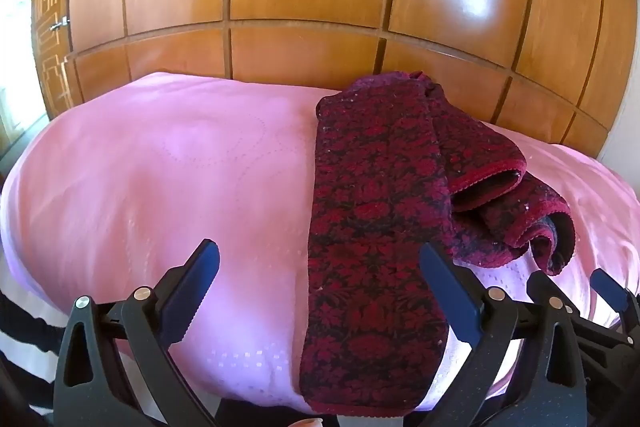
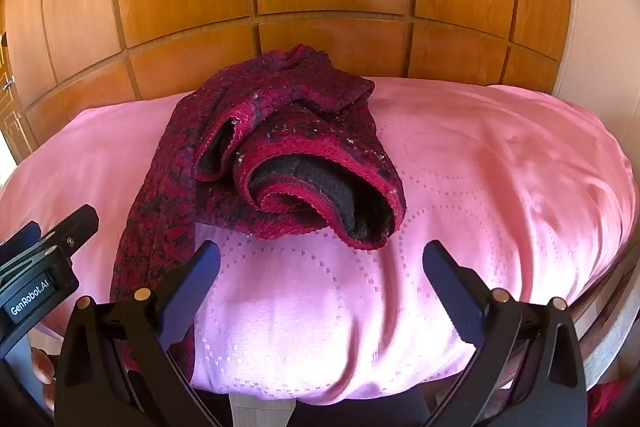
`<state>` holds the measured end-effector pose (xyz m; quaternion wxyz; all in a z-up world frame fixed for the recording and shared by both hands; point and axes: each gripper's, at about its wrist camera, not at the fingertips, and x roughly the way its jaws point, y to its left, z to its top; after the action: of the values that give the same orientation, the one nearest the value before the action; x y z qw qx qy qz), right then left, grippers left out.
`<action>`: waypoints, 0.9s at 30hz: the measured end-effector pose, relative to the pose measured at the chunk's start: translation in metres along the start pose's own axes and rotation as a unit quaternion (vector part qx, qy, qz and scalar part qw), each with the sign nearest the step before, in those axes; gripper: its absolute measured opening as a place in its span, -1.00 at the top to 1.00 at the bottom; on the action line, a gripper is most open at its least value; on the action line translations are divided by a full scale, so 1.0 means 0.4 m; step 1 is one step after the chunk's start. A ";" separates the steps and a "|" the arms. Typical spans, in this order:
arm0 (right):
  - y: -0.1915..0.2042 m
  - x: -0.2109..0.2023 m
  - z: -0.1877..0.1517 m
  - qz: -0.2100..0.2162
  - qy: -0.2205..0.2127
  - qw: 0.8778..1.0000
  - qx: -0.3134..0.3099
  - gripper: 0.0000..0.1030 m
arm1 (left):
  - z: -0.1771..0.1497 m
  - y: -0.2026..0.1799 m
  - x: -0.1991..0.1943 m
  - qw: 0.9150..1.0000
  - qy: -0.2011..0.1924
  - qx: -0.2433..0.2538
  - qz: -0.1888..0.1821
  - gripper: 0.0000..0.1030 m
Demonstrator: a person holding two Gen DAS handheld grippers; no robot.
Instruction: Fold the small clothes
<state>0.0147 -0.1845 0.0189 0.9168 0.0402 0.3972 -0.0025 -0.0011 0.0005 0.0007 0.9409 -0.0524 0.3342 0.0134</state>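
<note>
Both spread wide and empty, the left hand-held gripper (image 1: 320, 259) and right hand-held gripper (image 2: 320, 259) hover over a half-folded red patterned garment (image 1: 376, 227) on the pink bed (image 1: 160, 167), whose bunched sleeves likely need flattening first.

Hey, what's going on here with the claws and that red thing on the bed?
A person is holding a claw in each hand over a pink bedspread, about to fold a dark red patterned garment. Both the left claw and the right claw are open and holding nothing. One part of the garment lies flat and stretched toward the near edge, while the rest is bunched beside it, with dark-lined openings showing. No neat fold is finished yet.
</note>
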 end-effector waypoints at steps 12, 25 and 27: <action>-0.005 0.005 -0.003 -0.019 0.013 1.000 0.011 -0.96 | 0.000 0.029 -0.009 1.000 0.004 -0.019 0.006 -0.92; -0.011 0.014 -0.010 -0.020 0.023 1.000 0.008 -0.96 | -0.003 0.019 0.002 1.000 0.003 -0.008 0.007 -0.92; -0.009 0.014 -0.009 -0.020 0.024 0.999 0.006 -0.96 | -0.002 0.015 -0.003 1.000 0.002 -0.006 0.008 -0.92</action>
<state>0.0157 -0.1878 0.0121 0.9065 0.0380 0.4198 -0.0226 -0.0028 0.0065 0.0003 0.9399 -0.0552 0.3361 0.0229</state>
